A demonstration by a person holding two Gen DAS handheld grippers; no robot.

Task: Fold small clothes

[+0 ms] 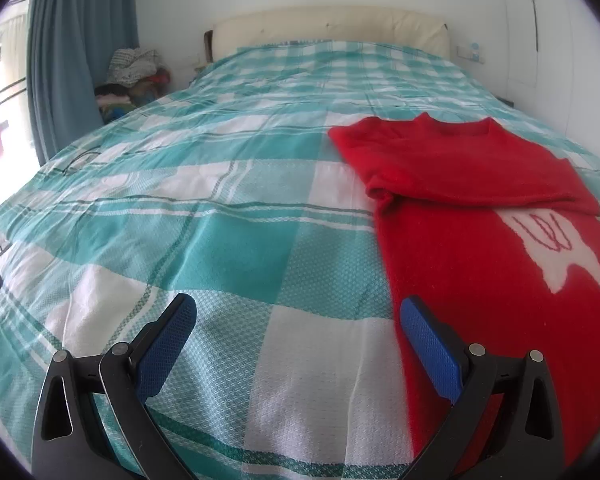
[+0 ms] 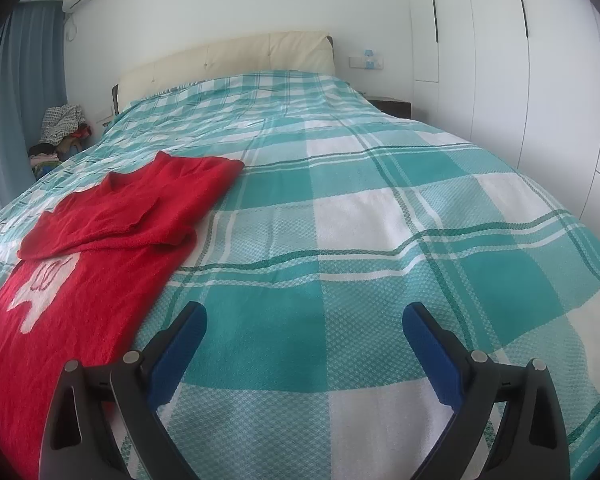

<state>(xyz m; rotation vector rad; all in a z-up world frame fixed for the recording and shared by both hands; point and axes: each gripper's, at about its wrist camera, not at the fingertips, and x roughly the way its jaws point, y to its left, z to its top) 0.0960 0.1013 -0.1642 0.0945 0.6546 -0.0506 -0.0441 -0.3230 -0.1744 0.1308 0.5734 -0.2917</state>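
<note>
Left wrist view is showing the left gripper [image 1: 298, 316] hanging with fingers spread wide, gripping nothing, beside a red sweater [image 1: 480, 240] lying on the bed [image 1: 220, 200], sleeves folded across. Right gripper [image 2: 305, 324] is hovering likewise released.

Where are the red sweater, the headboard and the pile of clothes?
red sweater [image 1: 460, 160]: left wrist view, folded upper part.
headboard [image 2: 228, 60]: right wrist view, cream padding.
pile of clothes [image 1: 134, 66]: left wrist view, top garment.
</note>
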